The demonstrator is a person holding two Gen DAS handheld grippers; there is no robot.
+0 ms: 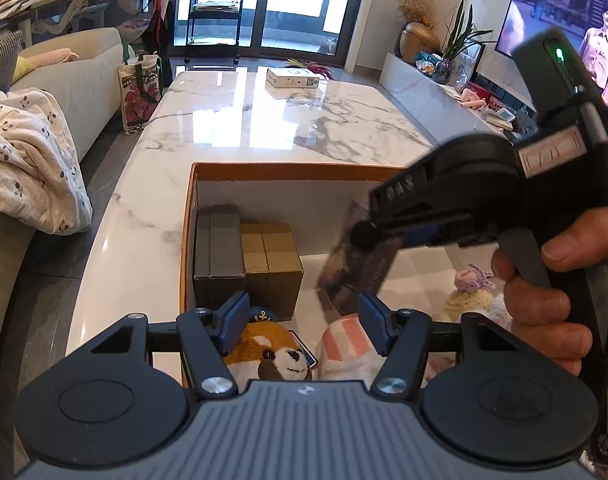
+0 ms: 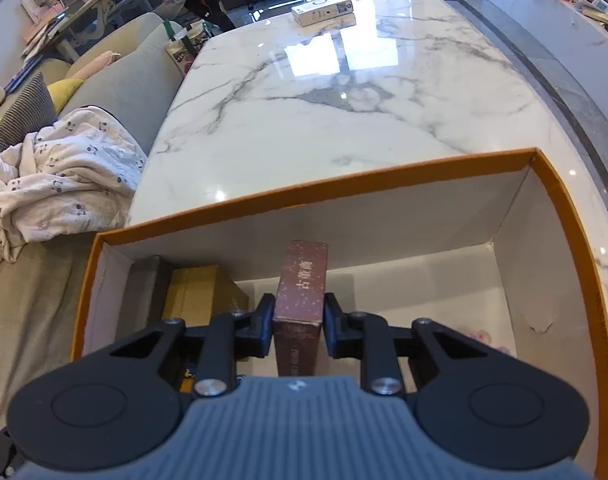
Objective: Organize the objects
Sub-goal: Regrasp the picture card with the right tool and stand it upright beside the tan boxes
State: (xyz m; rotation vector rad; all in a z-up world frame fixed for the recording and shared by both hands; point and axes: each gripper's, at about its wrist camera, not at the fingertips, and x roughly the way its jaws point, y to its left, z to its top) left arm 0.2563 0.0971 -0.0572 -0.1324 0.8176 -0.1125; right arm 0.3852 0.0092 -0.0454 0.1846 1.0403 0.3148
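Right hand-held gripper [image 2: 298, 326] is clamped on a maroon box [image 2: 302, 292], pads on its two broad faces, box standing on its narrow edge above the floor of the orange-rimmed carton [image 2: 559, 216] on the counter [image 2: 343, 92]. Box looks stiff, light cardboard, smooth-faced; may slip if tilted, so a mid-face grip suits it. Grey box [image 1: 218, 252] and tan box [image 1: 272, 268] sit ahead-left of it. Left hand-held gripper [image 1: 304, 322] has jaws apart, empty, hovering over a plush toy [image 1: 274, 354] and a striped cloth [image 1: 349, 344].
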